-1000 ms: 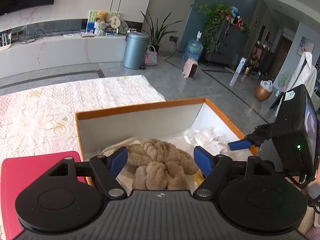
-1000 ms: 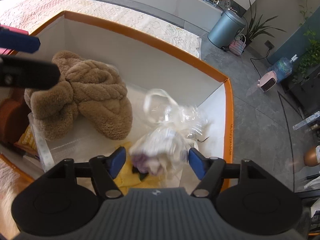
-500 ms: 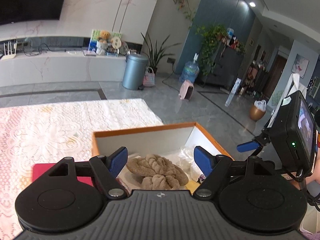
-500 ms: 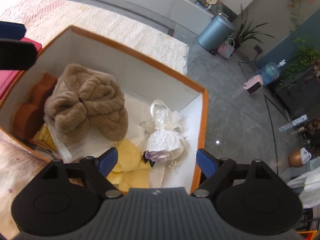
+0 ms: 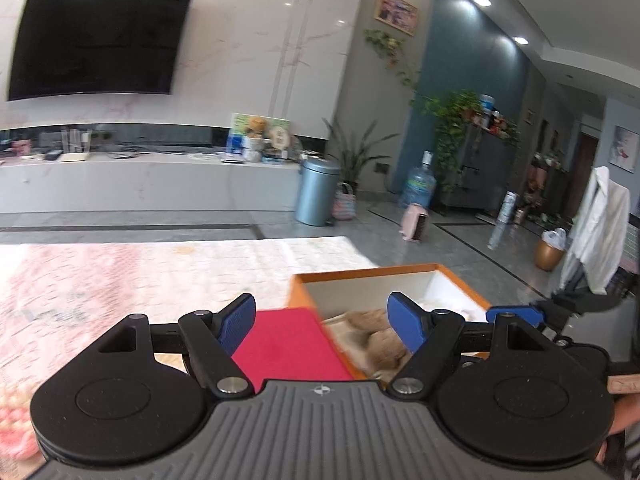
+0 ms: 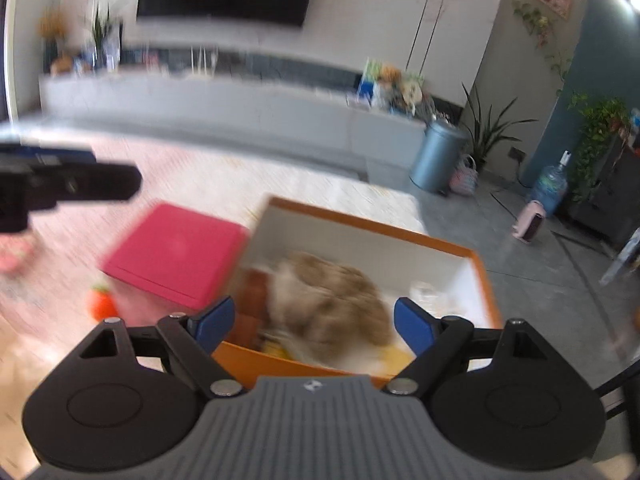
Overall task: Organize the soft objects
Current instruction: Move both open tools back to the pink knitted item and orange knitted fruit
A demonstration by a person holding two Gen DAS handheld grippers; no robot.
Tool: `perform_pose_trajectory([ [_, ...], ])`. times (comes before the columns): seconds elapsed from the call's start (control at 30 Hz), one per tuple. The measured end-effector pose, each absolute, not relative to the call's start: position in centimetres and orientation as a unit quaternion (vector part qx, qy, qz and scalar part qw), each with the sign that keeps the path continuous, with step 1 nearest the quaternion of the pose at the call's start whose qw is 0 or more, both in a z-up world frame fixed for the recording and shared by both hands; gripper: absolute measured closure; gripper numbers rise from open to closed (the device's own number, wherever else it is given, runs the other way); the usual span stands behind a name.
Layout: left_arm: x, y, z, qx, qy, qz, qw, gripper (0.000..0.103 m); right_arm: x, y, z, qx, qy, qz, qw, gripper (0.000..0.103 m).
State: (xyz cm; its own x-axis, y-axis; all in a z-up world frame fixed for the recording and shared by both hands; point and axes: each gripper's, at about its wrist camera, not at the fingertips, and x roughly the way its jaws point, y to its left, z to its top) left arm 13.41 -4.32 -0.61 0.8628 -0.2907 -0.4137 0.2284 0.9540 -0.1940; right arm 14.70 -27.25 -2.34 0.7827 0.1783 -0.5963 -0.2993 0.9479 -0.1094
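Nearest, the right tongs (image 6: 314, 326) gape wide and empty above the orange box (image 6: 482, 276); the left tongs (image 5: 322, 320) are likewise spread, gripping nothing. Inside the box lies the brown plush bundle (image 6: 332, 292): probably light, squashy and non-slip, best pinched at a thick fold. The box walls hem any reach, so entry looks easiest from above. Beside it sits the red lid (image 6: 176, 252); beyond, the lace-covered surface (image 5: 160, 272) offers open room

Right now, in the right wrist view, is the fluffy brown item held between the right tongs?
No, the fluffy brown item lies inside the orange box, and the right tongs stand open above it.
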Motion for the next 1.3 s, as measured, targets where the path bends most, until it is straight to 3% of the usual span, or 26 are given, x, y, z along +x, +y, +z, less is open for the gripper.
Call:
perform_pose_trajectory([
  [0.47,8.2,3.3,-3.3,-0.075,0.260,-0.043,0.962,0.015,8.2,-17.7,-5.8,-0.009,0.296,0.165,0.941,0.020],
  [0.6,7.1,5.6,-4.5,-0.077,0.278,-0.024,0.957,0.015,7.7,-15.6,-7.1,-0.012,0.311,0.178,0.933,0.031],
  [1.3,6.9,12.2,-10.2,-0.139,0.354,0.026,0.924,0.019,10.9,-7.3,-13.2,-0.104,0.357,0.219,0.902,0.044],
])
